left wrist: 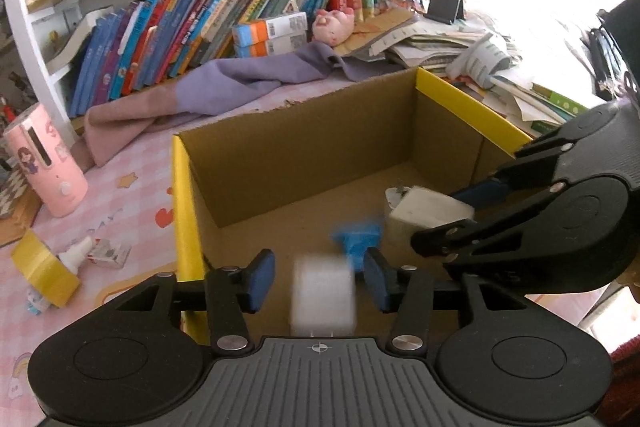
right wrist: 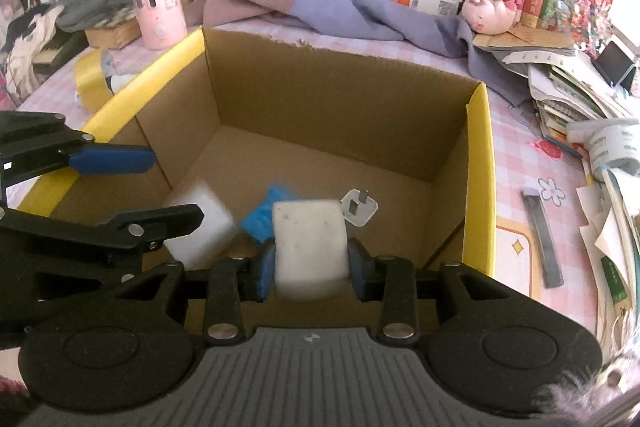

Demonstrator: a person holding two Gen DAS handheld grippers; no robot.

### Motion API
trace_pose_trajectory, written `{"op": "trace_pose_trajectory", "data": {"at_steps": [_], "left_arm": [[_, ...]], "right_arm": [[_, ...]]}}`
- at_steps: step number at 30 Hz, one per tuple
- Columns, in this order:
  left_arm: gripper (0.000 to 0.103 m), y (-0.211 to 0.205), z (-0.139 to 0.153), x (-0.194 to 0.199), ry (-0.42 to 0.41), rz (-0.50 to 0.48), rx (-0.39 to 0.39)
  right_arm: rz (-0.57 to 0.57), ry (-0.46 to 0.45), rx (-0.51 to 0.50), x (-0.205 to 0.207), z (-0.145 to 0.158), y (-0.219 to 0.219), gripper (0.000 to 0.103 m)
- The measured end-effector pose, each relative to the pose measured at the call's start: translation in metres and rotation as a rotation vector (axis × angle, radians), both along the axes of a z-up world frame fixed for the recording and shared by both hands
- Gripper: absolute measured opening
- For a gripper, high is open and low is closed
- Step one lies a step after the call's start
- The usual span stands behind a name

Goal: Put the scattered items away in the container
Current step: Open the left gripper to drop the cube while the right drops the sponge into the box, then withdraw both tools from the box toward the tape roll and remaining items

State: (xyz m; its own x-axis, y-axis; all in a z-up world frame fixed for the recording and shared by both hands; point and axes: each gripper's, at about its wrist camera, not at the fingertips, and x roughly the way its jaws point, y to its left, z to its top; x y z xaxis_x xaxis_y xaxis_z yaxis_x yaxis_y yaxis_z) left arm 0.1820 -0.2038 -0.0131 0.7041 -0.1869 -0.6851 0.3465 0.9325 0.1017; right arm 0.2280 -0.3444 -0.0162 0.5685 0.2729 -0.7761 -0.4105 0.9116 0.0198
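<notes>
A cardboard box (right wrist: 340, 107) with yellow tape along its side rims stands open on a desk (right wrist: 516, 155) covered in a pink checked cloth printed with stars and flowers. Both claws reach down into it.

The right claw (right wrist: 311, 263) is clenched on a white plug adapter (right wrist: 310, 243), its blue pads pressed against both sides of the block; the adapter's pronged face (right wrist: 359, 207) points toward the far wall of the box. In the left wrist view the same adapter (left wrist: 428, 213) hangs above the box floor at the right.

The left claw (left wrist: 320, 281) is released: its blue pads stand apart on either side of a white block (left wrist: 323, 293), blurred, with clear gaps between pads and block. From the right wrist view that block (right wrist: 208, 223) sits at the near left of the box floor, next to a blue item (right wrist: 264, 219) that lies on the cardboard.

Outside the box, to its left, a roll of yellow tape (left wrist: 44, 269), a small white bottle (left wrist: 76, 253) and a little packet (left wrist: 110, 251) lie on the desk. A pink cylinder (left wrist: 44, 163) with a cartoon figure stands further back. A purple and mauve cloth (left wrist: 224, 87) is rumpled behind the box, under a shelf of leaning books (left wrist: 188, 23), with a pink plush pig (left wrist: 332, 25) beside them. Loose papers (right wrist: 580, 99) pile up at the right, and a dark flat strip (right wrist: 544, 239) lies on the desk near them. Strong daylight washes out the far right corner.
</notes>
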Motion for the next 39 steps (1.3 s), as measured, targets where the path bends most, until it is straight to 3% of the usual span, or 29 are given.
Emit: {"op": "trace_pose_trajectory", "data": {"at_steps": [6, 12, 24, 39], "left_arm": [[0.067, 0.005, 0.015, -0.013, -0.075, 0.029, 0.01], [0.084, 0.015, 0.035, -0.03, -0.129, 0.075, -0.045], [0.085, 0.021, 0.039, -0.056, -0.171, 0.082, -0.039], [0.086, 0.054, 0.034, -0.1, -0.13, -0.029, -0.048]], "right_arm": [[-0.04, -0.067, 0.041, -0.014, 0.015, -0.006, 0.046], [-0.1, -0.141, 0.088, -0.035, 0.032, -0.013, 0.056], [-0.177, -0.242, 0.085, -0.072, 0.045, -0.011, 0.064], [-0.329, -0.271, 0.05, -0.141, 0.042, 0.022, 0.075]]}}
